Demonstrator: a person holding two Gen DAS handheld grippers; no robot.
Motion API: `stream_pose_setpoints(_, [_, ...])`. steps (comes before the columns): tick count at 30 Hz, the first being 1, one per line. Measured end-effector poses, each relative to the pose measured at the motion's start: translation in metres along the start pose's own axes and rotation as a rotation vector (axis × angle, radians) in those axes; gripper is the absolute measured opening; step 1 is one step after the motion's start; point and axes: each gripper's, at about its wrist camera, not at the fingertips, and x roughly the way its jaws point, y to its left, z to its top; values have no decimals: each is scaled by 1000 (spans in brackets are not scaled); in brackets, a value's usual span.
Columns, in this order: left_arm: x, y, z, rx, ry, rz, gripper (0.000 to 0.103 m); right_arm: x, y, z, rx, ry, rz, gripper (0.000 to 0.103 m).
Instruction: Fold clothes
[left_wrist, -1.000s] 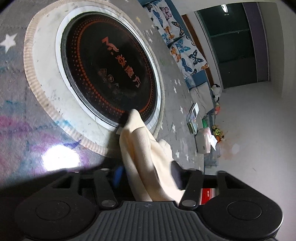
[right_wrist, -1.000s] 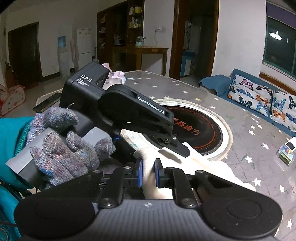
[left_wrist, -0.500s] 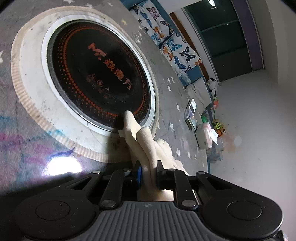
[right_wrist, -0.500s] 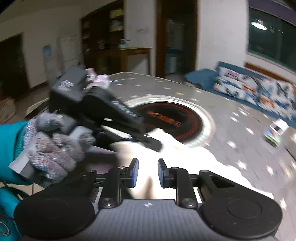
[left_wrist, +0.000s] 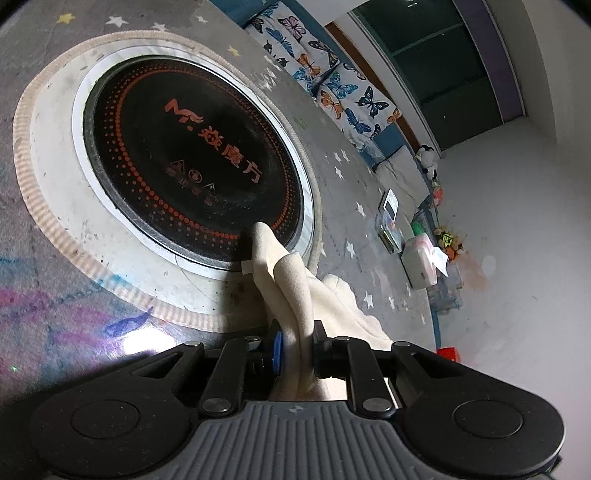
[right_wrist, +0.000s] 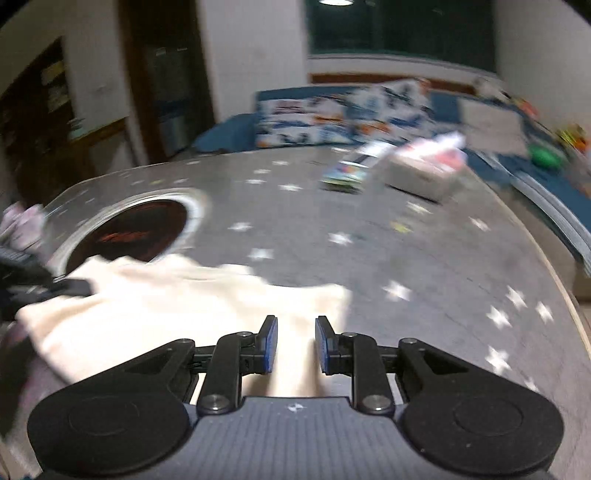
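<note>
A cream garment (left_wrist: 295, 280) lies on the grey star-patterned table (left_wrist: 343, 206), its end reaching the rim of the round black cooktop (left_wrist: 192, 155). My left gripper (left_wrist: 297, 343) is shut on a bunched fold of the cream garment and holds it up. In the right wrist view the garment (right_wrist: 177, 299) spreads flat on the table (right_wrist: 424, 251). My right gripper (right_wrist: 295, 341) is open just above the garment's near edge, with cloth under the gap and nothing pinched. The view is motion blurred.
A tissue box (right_wrist: 424, 170) and a small colourful box (right_wrist: 347, 173) stand at the table's far side. A blue sofa with butterfly cushions (right_wrist: 332, 114) runs behind the table. The table edge (right_wrist: 554, 273) curves on the right.
My right gripper let go of the garment, opened, and swung right away from the left gripper. My left gripper closed on the garment fold and holds it.
</note>
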Motion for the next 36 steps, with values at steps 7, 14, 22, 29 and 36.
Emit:
stream_pose_setpoints(7, [0,-9,-4,92,-13,42,17,11,-14,-6,85,6,21,22])
stream_pose_setpoints(14, [-2,-27,-10,241,-37,87,17,21,-27,-11,167,10,42,11])
stream_pose_setpoints(22, [1,-68,-3,371,-66,48,14,-7,-28,10,120,-83,14,9])
stream_pose_setpoints(29, [36,-117,4,456,-53,9,13,-25,-49,40,80,-143,-73,8])
stream_pose_setpoints(36, [79,-153,6,507,-33,-16,13,-26,-81,63,71,-164,-177,8])
